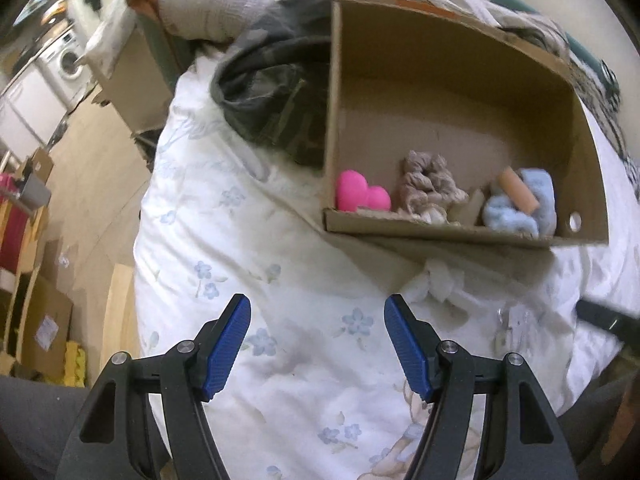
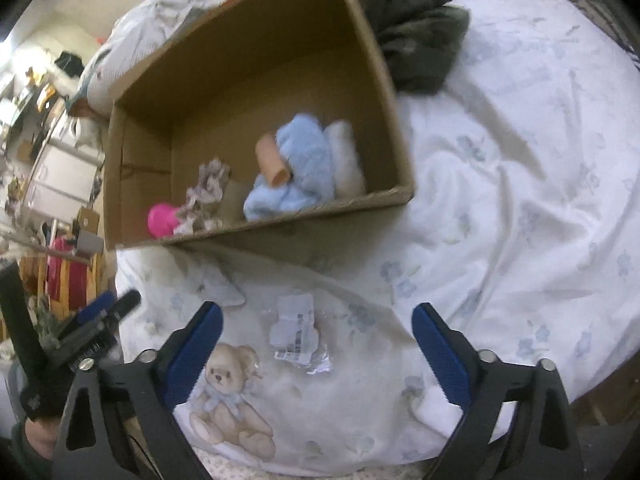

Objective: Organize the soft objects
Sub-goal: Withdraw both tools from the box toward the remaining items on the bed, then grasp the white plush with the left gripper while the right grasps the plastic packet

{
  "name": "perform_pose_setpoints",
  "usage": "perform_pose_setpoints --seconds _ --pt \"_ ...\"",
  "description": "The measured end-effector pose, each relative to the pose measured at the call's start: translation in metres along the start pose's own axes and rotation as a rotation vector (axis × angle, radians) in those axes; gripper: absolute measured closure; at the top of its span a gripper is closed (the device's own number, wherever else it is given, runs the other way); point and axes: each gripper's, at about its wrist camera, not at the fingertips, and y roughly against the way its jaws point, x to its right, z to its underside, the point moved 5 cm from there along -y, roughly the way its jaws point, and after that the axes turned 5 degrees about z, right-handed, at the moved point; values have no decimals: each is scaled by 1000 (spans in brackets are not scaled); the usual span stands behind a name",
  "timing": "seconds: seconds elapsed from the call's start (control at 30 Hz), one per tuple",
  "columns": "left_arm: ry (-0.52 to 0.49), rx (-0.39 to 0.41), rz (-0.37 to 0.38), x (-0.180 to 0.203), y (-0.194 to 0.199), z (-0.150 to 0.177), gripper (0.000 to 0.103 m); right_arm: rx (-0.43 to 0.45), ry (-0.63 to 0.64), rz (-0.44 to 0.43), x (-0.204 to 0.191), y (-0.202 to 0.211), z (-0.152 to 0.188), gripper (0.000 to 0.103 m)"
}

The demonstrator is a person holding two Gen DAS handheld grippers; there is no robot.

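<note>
Small crinkled packet [image 2: 298, 334] lies flat on floral duvet [image 2: 500, 208], just before cardboard box [image 2: 256, 60]; box already holds pink toy [image 2: 160, 220], blue plush [image 2: 300, 172].
Right gripper [image 2: 318, 354] spread wide above packet, nothing held.
Left gripper [image 1: 318, 346] parted, empty.
Risk judged: duvet fabric pinched with thin packet; slick wrapper squeezed out.

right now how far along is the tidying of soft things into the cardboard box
Done: the pink heart cushion, beige scrunched fabric and light blue fluffy cloth lie in the brown cardboard box. In hand: nothing; both grippers are open. Left: the small clear plastic packet on the white floral bedsheet.
</note>
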Motion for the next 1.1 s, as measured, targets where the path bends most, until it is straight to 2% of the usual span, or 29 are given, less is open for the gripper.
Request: perform_pose_setpoints --seconds 0.03,0.2,0.4,0.5,0.6,0.7,0.83,1.1 --pt "12 -3 6 -2 0 0 37 -22 8 -6 -2 -5 2 13" --pt "26 -23 4 -1 -6 -4 37 -115 46 -14 -16 -33 8 28" --pt "29 -41 23 1 -11 -4 37 -176 91 19 -32 -59 8 30" --pt "35 -50 30 1 -14 -3 36 -210 132 63 -35 -72 14 50" --pt "41 -64 57 5 -17 -2 37 -212 157 79 -36 -75 16 62" --pt "31 -86 113 21 -23 0 37 -196 164 70 -38 -68 17 63" --pt "-32 -95 179 55 -33 -2 37 -163 147 53 -33 -55 16 63" --pt "-100 -120 209 85 -64 -13 37 -151 111 39 -17 -43 17 63"
